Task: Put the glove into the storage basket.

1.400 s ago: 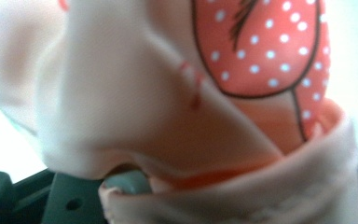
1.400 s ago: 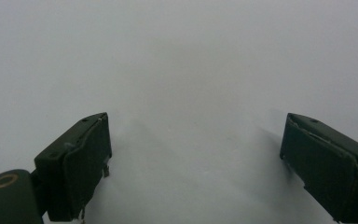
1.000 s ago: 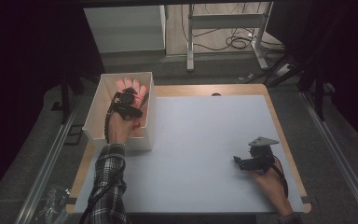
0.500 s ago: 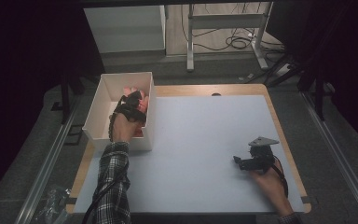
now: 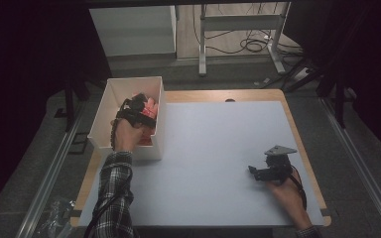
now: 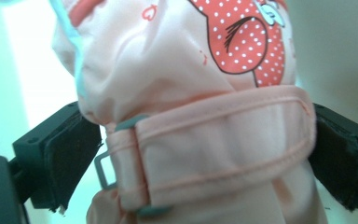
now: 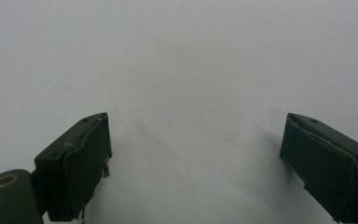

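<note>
A pale pink child's mitten (image 6: 177, 93) with a red dotted print and a strap lies in the white box (image 5: 129, 84) at the table's left. My left gripper (image 5: 138, 105) reaches down into the box over the mitten (image 5: 150, 106). In the left gripper view its jaws (image 6: 196, 140) stand wide on either side of the mitten's strapped cuff. They have just been opening, and the cuff bulges between the pads without being squeezed. My right gripper (image 5: 254, 171) rests low on the white table top at the right. It (image 7: 196, 140) is open with nothing between its fingers.
The white table top (image 5: 218, 148) has a wooden rim. A metal rail (image 5: 54, 168) runs along the left side and a crumpled clear bag (image 5: 54, 220) lies by the near left corner. Desk legs and cables stand beyond the far edge.
The left hand has sunk a little deeper into the box, and less of the pink mitten shows above it. The right hand has stayed put.
</note>
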`<state>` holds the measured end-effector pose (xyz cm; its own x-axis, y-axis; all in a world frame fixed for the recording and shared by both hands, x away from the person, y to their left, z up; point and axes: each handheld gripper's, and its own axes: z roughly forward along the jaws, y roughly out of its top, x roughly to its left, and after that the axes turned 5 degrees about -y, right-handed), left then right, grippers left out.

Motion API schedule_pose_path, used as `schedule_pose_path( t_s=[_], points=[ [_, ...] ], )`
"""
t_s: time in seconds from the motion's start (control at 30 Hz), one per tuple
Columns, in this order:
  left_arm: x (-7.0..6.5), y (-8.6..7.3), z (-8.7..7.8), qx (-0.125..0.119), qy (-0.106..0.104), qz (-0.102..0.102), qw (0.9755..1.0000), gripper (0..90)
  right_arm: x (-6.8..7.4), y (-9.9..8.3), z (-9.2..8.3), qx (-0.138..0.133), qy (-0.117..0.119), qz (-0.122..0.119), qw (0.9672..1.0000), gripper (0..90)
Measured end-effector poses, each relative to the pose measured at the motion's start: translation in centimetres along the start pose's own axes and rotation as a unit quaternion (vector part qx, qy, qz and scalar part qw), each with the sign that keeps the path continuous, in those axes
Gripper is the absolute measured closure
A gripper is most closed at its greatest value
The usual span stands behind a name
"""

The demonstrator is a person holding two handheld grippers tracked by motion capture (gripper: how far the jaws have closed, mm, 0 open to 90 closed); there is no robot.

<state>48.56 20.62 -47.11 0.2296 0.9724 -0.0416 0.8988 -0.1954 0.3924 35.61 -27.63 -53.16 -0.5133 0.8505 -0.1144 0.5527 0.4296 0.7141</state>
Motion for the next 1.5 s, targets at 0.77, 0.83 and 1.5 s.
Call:
schedule_pose_path(
  t_s=[0.77,0.83,1.5],
  points=[
    [0.1,-1.4,-4.8,-0.085,-0.058,0.021,0.9945,3.8,0.0,0.0,0.0,0.000,0.000,0.000,1.0000,9.0],
    [0.1,-1.5,-5.2,-0.091,-0.059,0.023,0.9939,3.8,0.0,0.0,0.0,0.000,-0.001,0.000,1.0000,9.0],
    [-2.8,-2.7,-9.4,-0.145,-0.090,0.092,0.9810,4.1,0.0,0.0,0.0,0.000,-0.001,0.000,1.0000,9.0]
  ],
)
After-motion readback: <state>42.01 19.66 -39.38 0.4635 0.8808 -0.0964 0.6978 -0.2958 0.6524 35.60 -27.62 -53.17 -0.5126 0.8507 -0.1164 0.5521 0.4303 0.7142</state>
